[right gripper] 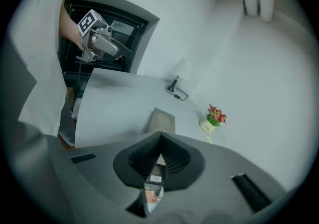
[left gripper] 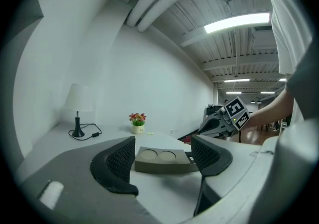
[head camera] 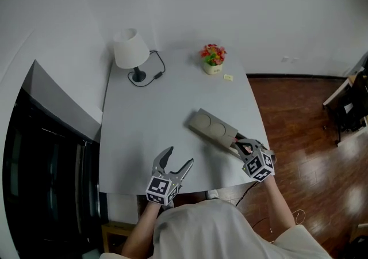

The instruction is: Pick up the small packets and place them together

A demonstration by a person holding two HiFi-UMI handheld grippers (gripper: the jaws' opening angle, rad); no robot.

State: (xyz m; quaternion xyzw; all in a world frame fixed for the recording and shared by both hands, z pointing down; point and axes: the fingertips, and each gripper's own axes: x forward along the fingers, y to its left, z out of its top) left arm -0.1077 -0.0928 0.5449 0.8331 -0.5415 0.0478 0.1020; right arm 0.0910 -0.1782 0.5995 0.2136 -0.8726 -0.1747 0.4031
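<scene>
Packet (right gripper: 152,192) clenched in your right gripper (head camera: 240,145), near the table (head camera: 144,137) edge.
You are holding your left gripper (head camera: 180,157) released and empty over the near edge; your right is gripping the packet just beside the tray (head camera: 211,127); lamp (head camera: 131,50) and flowers (head camera: 213,56) are standing farthest.

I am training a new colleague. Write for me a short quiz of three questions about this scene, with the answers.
1. True or false: the jaws of the left gripper are pressed together.
2. What does the right gripper pinch? A) a small packet B) a spoon C) nothing
3. Fill in: the grey tray has ___ round recesses.
Key: 1 false; 2 A; 3 two.
</scene>
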